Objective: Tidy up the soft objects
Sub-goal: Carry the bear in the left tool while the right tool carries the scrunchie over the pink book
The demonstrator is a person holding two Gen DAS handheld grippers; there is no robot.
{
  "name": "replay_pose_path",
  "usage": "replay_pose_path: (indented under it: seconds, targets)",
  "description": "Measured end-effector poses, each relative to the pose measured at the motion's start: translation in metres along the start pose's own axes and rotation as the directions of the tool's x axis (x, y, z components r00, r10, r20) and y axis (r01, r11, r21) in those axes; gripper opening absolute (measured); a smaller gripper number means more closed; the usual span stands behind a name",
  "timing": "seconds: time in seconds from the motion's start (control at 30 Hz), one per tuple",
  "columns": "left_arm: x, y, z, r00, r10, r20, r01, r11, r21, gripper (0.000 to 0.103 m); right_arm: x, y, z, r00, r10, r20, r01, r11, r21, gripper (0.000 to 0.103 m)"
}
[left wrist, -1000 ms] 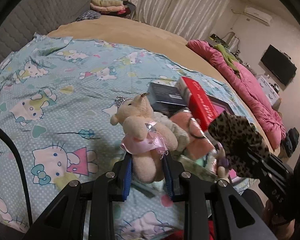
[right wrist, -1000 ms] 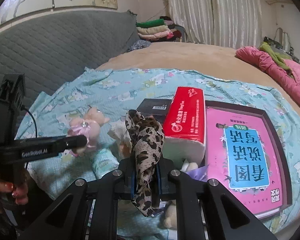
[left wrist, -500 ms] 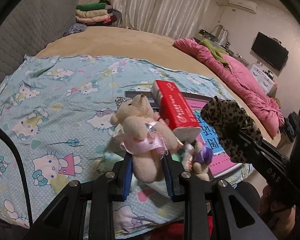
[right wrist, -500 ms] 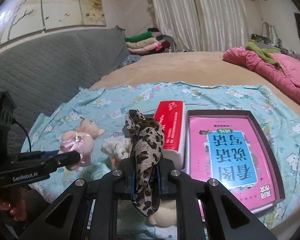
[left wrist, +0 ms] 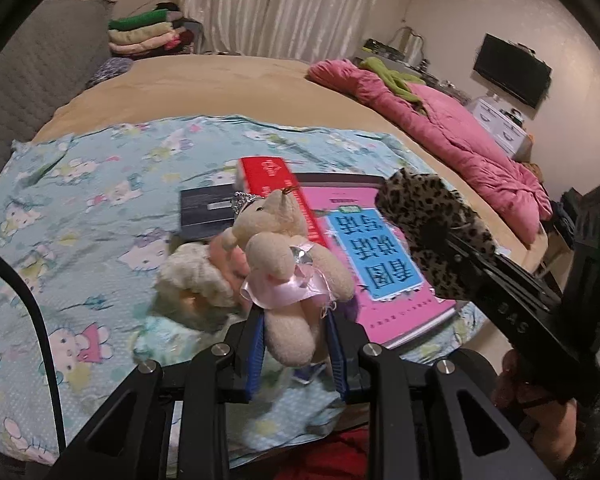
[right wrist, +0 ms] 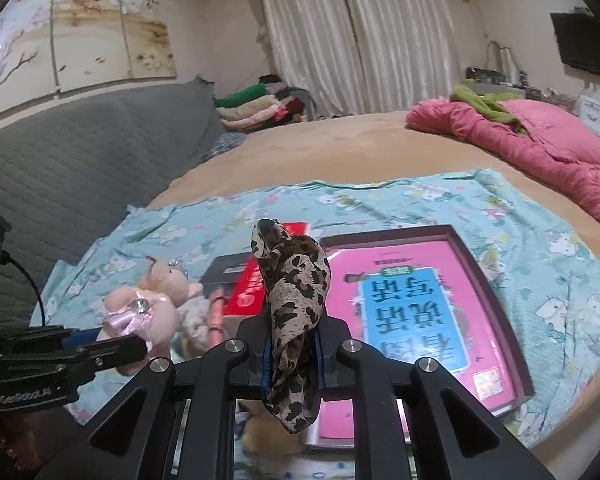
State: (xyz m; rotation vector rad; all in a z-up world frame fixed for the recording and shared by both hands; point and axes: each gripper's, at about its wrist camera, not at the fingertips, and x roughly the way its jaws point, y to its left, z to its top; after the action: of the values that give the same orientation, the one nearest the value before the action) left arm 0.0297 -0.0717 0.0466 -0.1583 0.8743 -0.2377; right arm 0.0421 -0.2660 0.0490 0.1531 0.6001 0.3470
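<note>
My left gripper [left wrist: 296, 344] is shut on a cream teddy bear [left wrist: 288, 264] with a pink skirt and holds it above the bed; the bear also shows in the right wrist view [right wrist: 148, 304]. My right gripper [right wrist: 292, 356] is shut on a leopard-print cloth [right wrist: 294, 300], which also shows in the left wrist view [left wrist: 432, 220]. Below lie a fluffy white soft item [left wrist: 196, 280], a red tissue pack [left wrist: 276, 188], a dark box [left wrist: 206, 212] and a pink book [right wrist: 412, 304] on the Hello Kitty sheet [left wrist: 80, 220].
A pink quilt [left wrist: 452, 124] lies along the bed's right side. Folded clothes [left wrist: 144, 36] are stacked at the far end. The grey padded headboard [right wrist: 80, 168] is on the left. A TV [left wrist: 512, 70] hangs on the right wall.
Both grippers have risen and pulled back from the pile, each with its item still held. The left view has swung right, so the book and tissue pack now sit behind the bear.
</note>
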Motion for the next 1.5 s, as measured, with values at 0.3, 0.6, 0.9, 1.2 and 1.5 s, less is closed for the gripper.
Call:
replay_pose_path:
  seconds: [0.3, 0.6, 0.9, 1.2, 1.5]
  targets:
    - [0.026, -0.044, 0.011, 0.998, -0.047, -0.045, 0.050, 0.996, 0.072, 0.028, -0.002, -0.032, 0.002, 0.998, -0.054, 0.013, 0.053, 0.996, 0.073, 0.016]
    - [0.070, -0.077, 0.016, 0.990, -0.057, -0.132, 0.072, 0.991, 0.117, 0.028, 0.003, -0.080, -0.007, 0.992, -0.124, -0.034, 0.128, 0.974, 0.188, 0.017]
    - [0.102, -0.095, 0.010, 0.978, -0.055, -0.202, 0.088, 0.984, 0.155, 0.028, 0.026, -0.118, -0.025, 0.988, -0.060, -0.144, 0.107, 0.933, 0.344, 0.017]
    - [0.125, -0.103, -0.001, 0.967, -0.041, -0.250, 0.088, 0.980, 0.178, 0.029, 0.035, -0.121, -0.032, 0.976, -0.098, -0.193, 0.162, 0.923, 0.348, 0.018]
    - [0.136, -0.103, -0.002, 0.964, -0.031, -0.265, 0.081, 0.981, 0.179, 0.029, 0.032, -0.126, -0.031, 0.938, -0.288, -0.195, 0.331, 0.912, 0.243, 0.019]
